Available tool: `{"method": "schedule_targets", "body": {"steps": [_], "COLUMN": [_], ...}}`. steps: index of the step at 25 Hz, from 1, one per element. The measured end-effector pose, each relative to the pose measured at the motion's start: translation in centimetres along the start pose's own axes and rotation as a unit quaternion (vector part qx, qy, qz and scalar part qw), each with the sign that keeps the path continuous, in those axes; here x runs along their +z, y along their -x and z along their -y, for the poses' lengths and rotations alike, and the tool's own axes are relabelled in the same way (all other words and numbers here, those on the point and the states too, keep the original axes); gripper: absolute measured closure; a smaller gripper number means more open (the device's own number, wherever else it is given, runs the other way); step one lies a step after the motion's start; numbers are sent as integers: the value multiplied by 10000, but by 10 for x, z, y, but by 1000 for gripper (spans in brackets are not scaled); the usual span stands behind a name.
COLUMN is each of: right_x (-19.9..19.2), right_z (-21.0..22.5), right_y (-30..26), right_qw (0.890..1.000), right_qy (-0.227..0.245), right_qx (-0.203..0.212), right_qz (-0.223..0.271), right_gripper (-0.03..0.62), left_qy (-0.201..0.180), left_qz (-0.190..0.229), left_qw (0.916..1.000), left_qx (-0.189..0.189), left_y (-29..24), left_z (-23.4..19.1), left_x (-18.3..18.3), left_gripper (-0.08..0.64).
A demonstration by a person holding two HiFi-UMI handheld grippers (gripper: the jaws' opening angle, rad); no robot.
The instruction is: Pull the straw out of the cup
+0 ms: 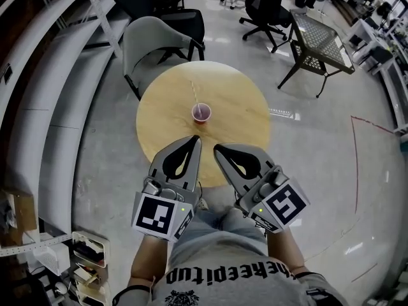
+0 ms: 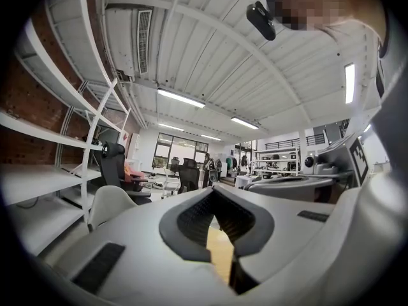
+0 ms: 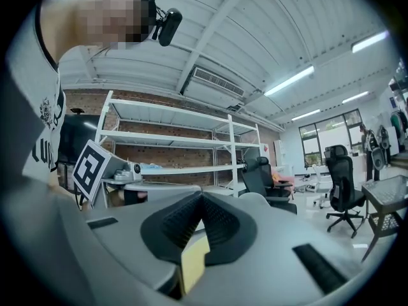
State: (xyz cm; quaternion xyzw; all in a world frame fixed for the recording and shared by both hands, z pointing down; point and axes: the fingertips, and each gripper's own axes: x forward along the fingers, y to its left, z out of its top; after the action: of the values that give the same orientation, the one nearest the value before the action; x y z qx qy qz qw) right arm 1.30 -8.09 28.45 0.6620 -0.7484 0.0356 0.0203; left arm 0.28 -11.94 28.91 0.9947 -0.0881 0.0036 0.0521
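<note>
In the head view, the cup (image 1: 201, 113) is standing near the middle of the round desk (image 1: 159, 116), straight ahead of both grippers and clear of them. A thin pale line that looks like the straw (image 1: 195, 94) is rising from the cup and running away from you. Your left gripper (image 1: 196, 139) is sitting slightly nearer to the cup than your right gripper (image 1: 217, 148).

In the left gripper view, the jaws are meeting at their tips and gripping nothing. The cup is not showing in this view.

In the right gripper view, the jaws are likewise resting closed and empty, so you are facing an opening step before any grasp.
</note>
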Motion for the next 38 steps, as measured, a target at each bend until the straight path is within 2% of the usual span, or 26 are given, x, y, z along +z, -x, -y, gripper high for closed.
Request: {"method": "schedule_targets", "body": {"steps": [9,18,27,38], "right_x": [0,6,4,-3], "right_z": [7,29,70,105], "right_y": [4,-7,-25,-47], "right_qw": [9999,9996,9966,9876], "right_qy": [54,133,130,48], "right_qx": [-77,261,811,1570], "right_qz": [-45,40,4,-34], "right_gripper": [578,577,577,577], "left_qy": [114,3,9,134], "left_qz": [55,67,67,45], "left_qw": [9999,9995,9963,9864], "left_qx": [-32,293,856,1639], "left_y": [-5,-23,-58,-84], "left_z": [1,-4,-17,-33], "left_x": [2,5,4,-4], "left_gripper": [535,535,535,535]}}
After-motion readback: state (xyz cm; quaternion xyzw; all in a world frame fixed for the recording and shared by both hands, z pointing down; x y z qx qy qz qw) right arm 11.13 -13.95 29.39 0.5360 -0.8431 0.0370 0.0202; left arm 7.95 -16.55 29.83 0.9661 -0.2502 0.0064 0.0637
